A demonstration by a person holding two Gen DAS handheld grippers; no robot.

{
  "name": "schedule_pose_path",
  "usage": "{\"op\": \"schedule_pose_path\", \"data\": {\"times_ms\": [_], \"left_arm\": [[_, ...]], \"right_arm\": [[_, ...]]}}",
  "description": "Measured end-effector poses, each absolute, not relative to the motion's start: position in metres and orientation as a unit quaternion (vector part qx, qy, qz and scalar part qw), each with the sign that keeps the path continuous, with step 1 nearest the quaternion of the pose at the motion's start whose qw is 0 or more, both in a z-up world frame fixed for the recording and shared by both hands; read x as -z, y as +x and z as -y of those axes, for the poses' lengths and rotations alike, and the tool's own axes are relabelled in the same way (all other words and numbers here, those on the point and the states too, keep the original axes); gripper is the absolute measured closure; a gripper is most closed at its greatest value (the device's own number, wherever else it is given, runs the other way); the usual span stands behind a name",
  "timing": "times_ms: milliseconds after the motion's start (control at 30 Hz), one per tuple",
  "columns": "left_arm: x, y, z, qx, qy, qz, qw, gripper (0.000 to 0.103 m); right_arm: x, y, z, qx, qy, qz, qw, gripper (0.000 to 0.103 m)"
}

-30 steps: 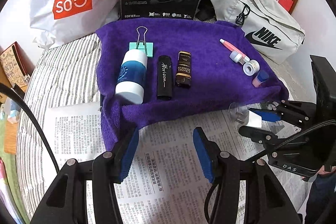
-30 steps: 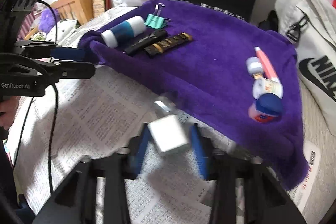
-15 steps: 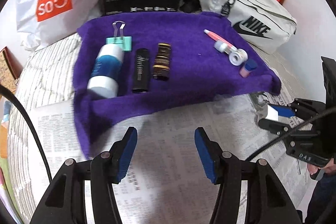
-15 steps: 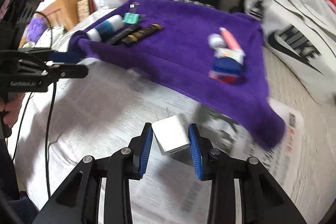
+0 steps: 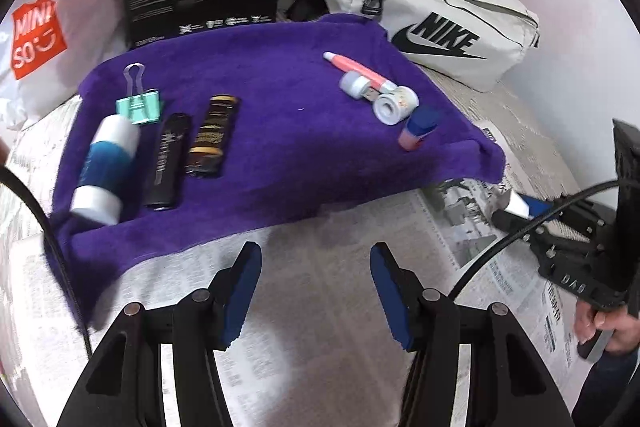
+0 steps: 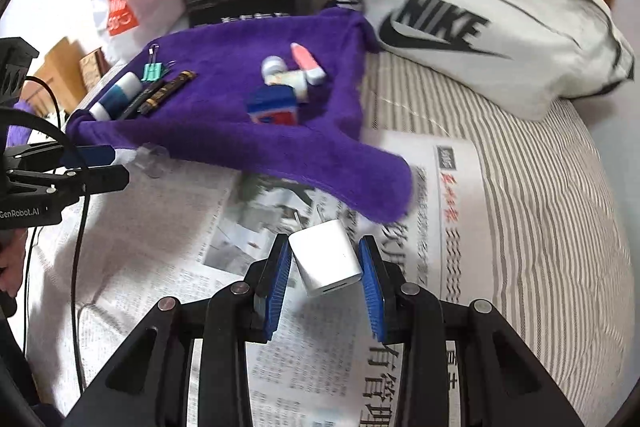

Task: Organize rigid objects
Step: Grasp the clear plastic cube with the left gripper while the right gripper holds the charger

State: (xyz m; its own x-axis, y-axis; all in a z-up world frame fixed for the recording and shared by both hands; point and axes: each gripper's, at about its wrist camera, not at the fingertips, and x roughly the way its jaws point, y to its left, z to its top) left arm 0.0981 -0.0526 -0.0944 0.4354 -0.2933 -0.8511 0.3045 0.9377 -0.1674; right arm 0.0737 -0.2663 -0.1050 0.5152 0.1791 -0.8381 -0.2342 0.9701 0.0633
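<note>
- Right wrist view: the right gripper (image 6: 324,277) clamps a white charger (image 6: 325,259) by its flat sides, lifted over the newspaper (image 6: 168,227) just off the purple towel's (image 6: 224,143) near corner.
- Looks light, hard, a bit slick; those flat sides seem the sensible hold, prongs forward.
- Left gripper (image 5: 316,293) hangs open, empty.

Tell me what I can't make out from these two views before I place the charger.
- Right tool grip: its pads flank the white charger, but contact on both sides is unclear in the right wrist view.
- Charger in the left wrist view: only a white sliver shows; the right tool body hides the rest.
- Small items by the blue-capped bottle: motion-blurred and overlapping in the right wrist view.
- Print on the black stick: blurred.
</note>
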Motion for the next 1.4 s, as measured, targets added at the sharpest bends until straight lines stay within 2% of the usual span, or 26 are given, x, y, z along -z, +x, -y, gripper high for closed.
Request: {"op": "schedule_pose_path", "data": {"times_ms": [267,433,533,567,1133,1400], "left_arm": [[0.109,0.110,0.067,0.170,0.008,-0.515,0.841,0.052],[0.109,0.113,0.070,0.157,0.014,-0.512,0.844,0.067],[0.109,0.115,0.071,0.159,0.007,-0.515,0.843,0.084],[0.110,0.116,0.071,0.168,0.000,-0.517,0.839,0.085],[0.111,0.121,0.068,0.162,0.011,-0.513,0.843,0.084],[0.093,0.111,0.053,0.165,0.016,-0.503,0.848,0.084]], "right_arm": [[0.112,0.064,0.276,-0.108,-0.016,-0.462,0.880,0.068],[0.115,0.062,0.273,-0.105,-0.031,-0.456,0.883,0.068],[0.116,0.062,0.273,-0.106,-0.030,-0.454,0.884,0.068],[0.116,0.062,0.273,-0.106,-0.030,-0.453,0.884,0.068],[0.116,0.063,0.273,-0.107,-0.035,-0.455,0.883,0.068],[0.111,0.069,0.268,-0.129,-0.028,-0.472,0.872,0.070]]}}
